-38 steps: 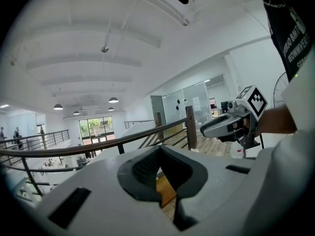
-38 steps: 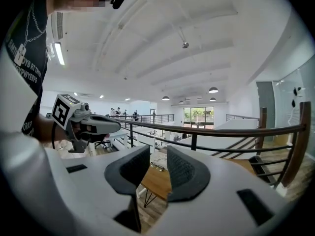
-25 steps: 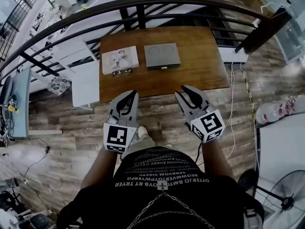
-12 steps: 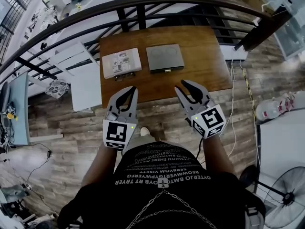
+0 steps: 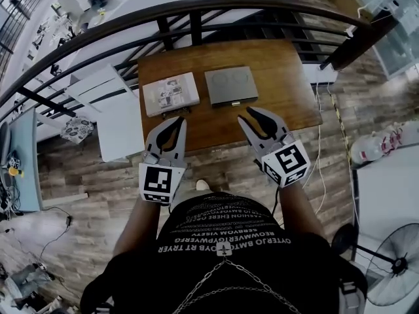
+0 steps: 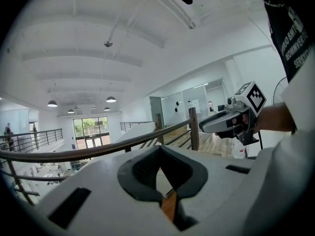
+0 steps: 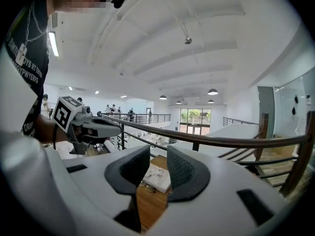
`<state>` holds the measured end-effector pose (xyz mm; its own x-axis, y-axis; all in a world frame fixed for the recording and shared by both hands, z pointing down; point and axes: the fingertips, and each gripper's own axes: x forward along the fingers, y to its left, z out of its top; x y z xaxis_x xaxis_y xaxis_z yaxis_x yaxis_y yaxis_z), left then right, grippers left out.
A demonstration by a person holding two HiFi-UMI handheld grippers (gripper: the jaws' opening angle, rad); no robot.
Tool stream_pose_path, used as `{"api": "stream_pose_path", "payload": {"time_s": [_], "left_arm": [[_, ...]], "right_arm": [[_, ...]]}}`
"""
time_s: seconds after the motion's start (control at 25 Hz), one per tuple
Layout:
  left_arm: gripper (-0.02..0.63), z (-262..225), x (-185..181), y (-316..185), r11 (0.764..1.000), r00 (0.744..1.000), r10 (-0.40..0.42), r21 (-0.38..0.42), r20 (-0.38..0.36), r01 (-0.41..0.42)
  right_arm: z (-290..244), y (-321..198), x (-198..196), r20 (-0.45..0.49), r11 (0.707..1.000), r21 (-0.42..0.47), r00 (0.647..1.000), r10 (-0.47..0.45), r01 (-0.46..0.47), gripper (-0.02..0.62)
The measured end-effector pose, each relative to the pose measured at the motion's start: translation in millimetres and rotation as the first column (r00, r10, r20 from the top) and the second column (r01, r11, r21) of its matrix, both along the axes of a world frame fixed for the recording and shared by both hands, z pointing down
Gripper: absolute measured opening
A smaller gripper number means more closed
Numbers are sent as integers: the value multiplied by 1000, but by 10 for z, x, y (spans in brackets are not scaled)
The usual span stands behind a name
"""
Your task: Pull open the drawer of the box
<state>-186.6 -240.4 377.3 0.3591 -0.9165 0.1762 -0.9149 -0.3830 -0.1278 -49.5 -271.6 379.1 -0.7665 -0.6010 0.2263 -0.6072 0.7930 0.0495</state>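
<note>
Step in hand: approach. Nothing is touched yet.

The wooden table (image 5: 281, 90) sits in the upper centre of the head view, just below the dark railing (image 5: 196, 8). Two flat boxes lie on it side by side: a white printed box (image 5: 170, 93) at left and a grey box (image 5: 229, 84) at right. The grey box has a small metal pull (image 5: 236, 103) on its lower edge in the frame. I judge this to be the box with the drawer, and the drawer looks fully shut.

Your left gripper (image 5: 177, 120) has its jaw tips together with nothing between them. Your right gripper (image 5: 247, 112) has its jaws partly apart and empty. Both hang at the table's lower edge in the frame, apart from the boxes.

In the right gripper view, the gap between the jaws frames the white printed box and a pair of glasses (image 7: 148, 187) lying in front of it. The grey box does not show in that gap, so you are probably aimed at the wrong box.

- Re-aim the right gripper until the pull sits centred in the gap.
- Come in low and level with the table top, then straddle the pull. Clamp fully before drawing.
- Pull straight along the drawer's run, toward the bottom of the head view.
- The box looks light and may slide with the drawer, so rest the left gripper's closed tips on its lid to pin it.
- Keep clear of the glasses.
</note>
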Motion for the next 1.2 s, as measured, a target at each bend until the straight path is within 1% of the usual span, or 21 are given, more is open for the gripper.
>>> {"api": "stream_pose_path", "payload": {"time_s": [0.32, 0.52, 0.68, 0.8, 0.92, 1.04, 1.2], "left_arm": [[5, 48, -311, -139, 1000, 1000, 19, 6, -16, -19], [5, 104, -499, -157, 1000, 1000, -19, 5, -24, 19], [5, 114, -632, -168, 999, 999, -36, -9, -4, 36], [5, 86, -610, -194, 1000, 1000, -27, -3, -7, 27], [5, 139, -578, -234, 1000, 1000, -11, -8, -10, 11], [5, 231, -521, -272, 1000, 1000, 3, -21, -17, -4], [5, 385, -277, -382, 997, 999, 30, -65, -24, -31]], "right_arm": [[48, -177, -97, -25, 998, -4, 998, 56, -56, 103], [73, -217, -231, -45, 1000, -6, 999, 23, -23, 101], [41, -231, -428, -33, 1000, 3, 999, -5, 5, 100], [-33, -241, -488, -30, 1000, 20, 1000, -9, 9, 98], [-12, -246, -478, -32, 1000, 23, 999, 7, -6, 94], [137, -242, -394, -43, 1000, -8, 999, 24, -24, 92], [360, -348, -89, -60, 995, -67, 996, 72, -76, 95]]}}
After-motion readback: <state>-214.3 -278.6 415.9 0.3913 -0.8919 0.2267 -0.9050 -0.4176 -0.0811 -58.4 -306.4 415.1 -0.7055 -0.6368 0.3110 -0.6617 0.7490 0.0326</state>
